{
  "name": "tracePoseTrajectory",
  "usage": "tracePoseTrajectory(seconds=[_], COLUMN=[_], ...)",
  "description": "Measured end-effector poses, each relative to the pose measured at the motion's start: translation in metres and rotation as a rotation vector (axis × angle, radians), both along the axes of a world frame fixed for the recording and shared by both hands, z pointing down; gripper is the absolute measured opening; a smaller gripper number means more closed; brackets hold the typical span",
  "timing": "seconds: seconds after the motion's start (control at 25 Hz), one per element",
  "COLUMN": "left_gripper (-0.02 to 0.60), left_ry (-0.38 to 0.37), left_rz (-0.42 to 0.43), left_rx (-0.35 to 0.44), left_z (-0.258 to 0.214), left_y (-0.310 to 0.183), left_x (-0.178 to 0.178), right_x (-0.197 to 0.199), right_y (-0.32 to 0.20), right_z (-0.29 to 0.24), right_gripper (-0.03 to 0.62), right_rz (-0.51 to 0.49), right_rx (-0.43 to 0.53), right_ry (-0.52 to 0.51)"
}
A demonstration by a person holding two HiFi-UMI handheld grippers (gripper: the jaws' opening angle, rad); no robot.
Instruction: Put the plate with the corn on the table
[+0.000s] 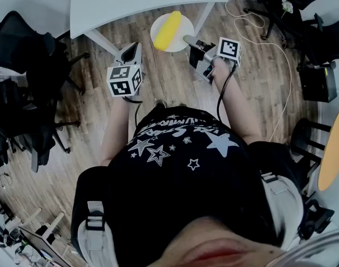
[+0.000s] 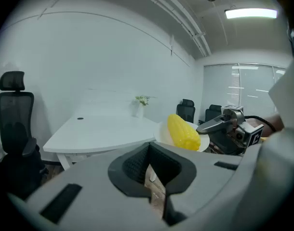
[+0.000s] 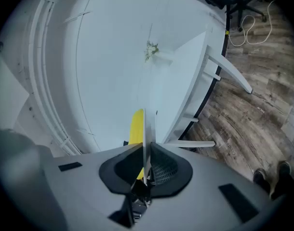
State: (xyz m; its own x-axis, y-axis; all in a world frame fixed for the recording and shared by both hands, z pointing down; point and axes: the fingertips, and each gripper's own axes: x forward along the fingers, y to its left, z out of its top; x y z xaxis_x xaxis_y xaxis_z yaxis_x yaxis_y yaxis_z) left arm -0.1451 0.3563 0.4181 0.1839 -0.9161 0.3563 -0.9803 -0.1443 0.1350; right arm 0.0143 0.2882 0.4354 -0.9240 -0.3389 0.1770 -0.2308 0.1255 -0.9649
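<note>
Gripping the rim of a white plate (image 1: 158, 42), the right claw (image 1: 187, 39) is clamped on the dish's near edge, its two jaws pressed against the thin rim from either side. A yellow ear of corn (image 1: 168, 29) lies lengthwise across the plate. The plate is in the air, roughly level, over the wood-plank floor (image 1: 169, 82) and just off the curved edge of the white desk (image 1: 136, 1); it does not rest on the desk. One of the desk's white legs (image 1: 105, 42) angles down beside it.

The left claw (image 1: 131, 49) hangs to the plate's left, apart from it. Its jaws are all but together, with only a thin slit between them and nothing inside. From that claw's own camera the corn and plate sit at about desk height, with the right claw reaching in from the far side.

On the desk stands a small vase with a green sprig (image 2: 140, 105), well back from the edge. Black office chairs (image 1: 25, 71) stand on the floor to the person's left, and more sit at the upper right, where a pale cable (image 1: 280, 65) loops over the boards. The person wears a dark shirt printed with stars (image 1: 175, 149).
</note>
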Motion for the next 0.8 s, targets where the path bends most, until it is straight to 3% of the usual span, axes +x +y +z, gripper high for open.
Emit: tracePoseTrajectory(seconds=[0.32, 0.8], left_gripper=[0.005, 0.005], left_ry=[0.024, 0.064], left_rz=[-0.001, 0.009], left_rx=[0.011, 0.006], left_z=[-0.002, 0.01], left_y=[-0.001, 0.0], left_x=[-0.002, -0.035], right_x=[-0.004, -0.035], right_y=[0.001, 0.004], right_z=[-0.003, -0.002], right_gripper=[0.029, 0.031], right_rz=[0.002, 0.021], right_rx=[0.008, 0.022], right_ry=[-0.001, 0.006])
